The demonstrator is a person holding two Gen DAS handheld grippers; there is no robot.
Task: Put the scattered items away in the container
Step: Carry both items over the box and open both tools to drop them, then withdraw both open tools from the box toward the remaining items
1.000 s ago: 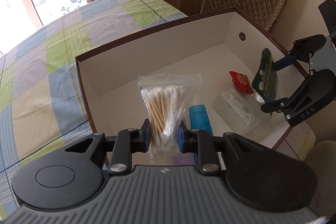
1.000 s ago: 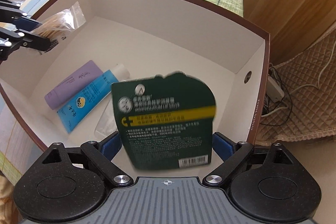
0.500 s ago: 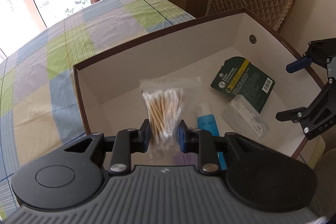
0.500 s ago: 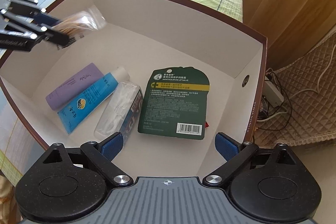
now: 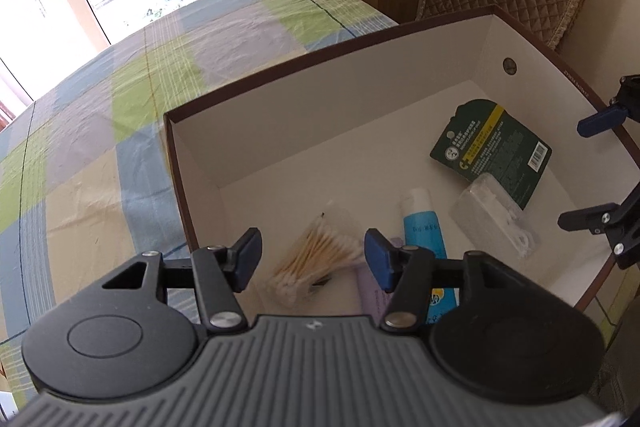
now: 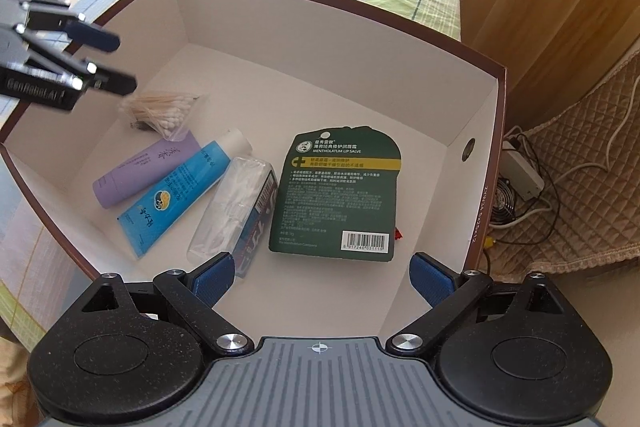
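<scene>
The bag of cotton swabs point(image 5: 316, 263) lies on the floor of the box point(image 5: 360, 99), right below and between the spread blue pads of the left tool point(image 5: 312, 259), which holds nothing. Just to that tool's right lie a purple tube point(image 6: 146, 169) and a blue tube point(image 6: 180, 195) side by side, then a clear packet of white picks point(image 6: 232, 207), and farthest right a green card point(image 6: 340, 195); the card sits just ahead of the right tool point(image 6: 322, 277), whose pads also stand wide apart with nothing between them. So every item in view already rests inside the box, and the checked cloth on the bench point(image 5: 120, 131) beyond the left tool shows no stray item, though much of it is out of view. In my judgement the risk now lies in pulling out: the left tool hangs low over the swab bag, and a pad could snag the loose plastic and drag it up over the brown rim; the right tool sits close to the near wall and could knock or tip the light cardboard. The card reads "MENTHOLATUM LIP SALVE" with Chinese lines and a barcode beneath. The left tool, seen from the right, carries "GenRobot.AI". The tubes bear Chinese writing too small to read surely.
</scene>
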